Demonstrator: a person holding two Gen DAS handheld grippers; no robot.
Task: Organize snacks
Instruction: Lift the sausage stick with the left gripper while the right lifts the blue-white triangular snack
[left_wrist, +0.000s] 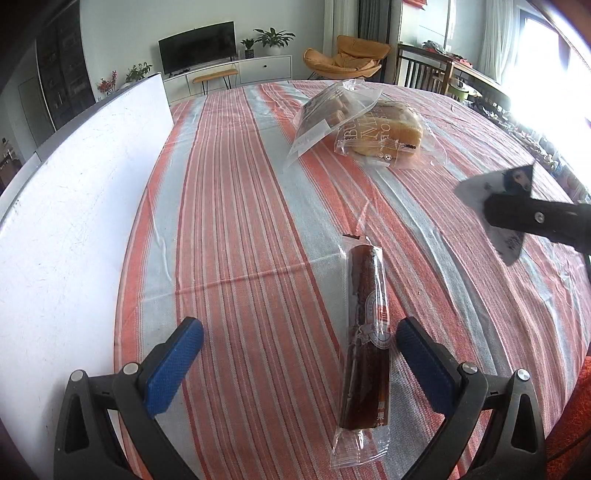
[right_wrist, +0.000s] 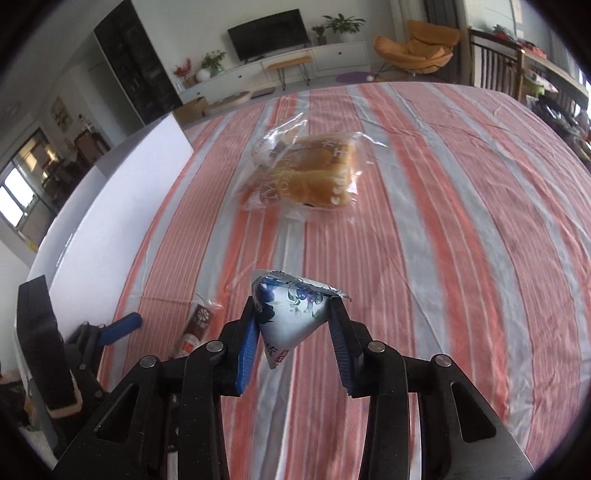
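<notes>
My left gripper (left_wrist: 299, 347) is open, its blue pads either side of a long brown snack stick in clear wrap (left_wrist: 365, 332) lying on the striped tablecloth. My right gripper (right_wrist: 293, 317) is shut on a white pyramid-shaped pouch with blue flowers (right_wrist: 291, 317), held above the table; the pouch and gripper also show in the left wrist view (left_wrist: 495, 199). A bagged bread loaf (left_wrist: 384, 136) and a clear bag of wafers (left_wrist: 332, 110) lie further back; the bread shows in the right wrist view (right_wrist: 314, 177). The stick also shows there (right_wrist: 199, 321).
A white board (left_wrist: 74, 206) stands along the table's left side. The striped tablecloth (left_wrist: 240, 206) covers the table. Beyond the far edge are a TV unit, an orange chair and wooden chairs. The left gripper shows at lower left in the right wrist view (right_wrist: 118, 325).
</notes>
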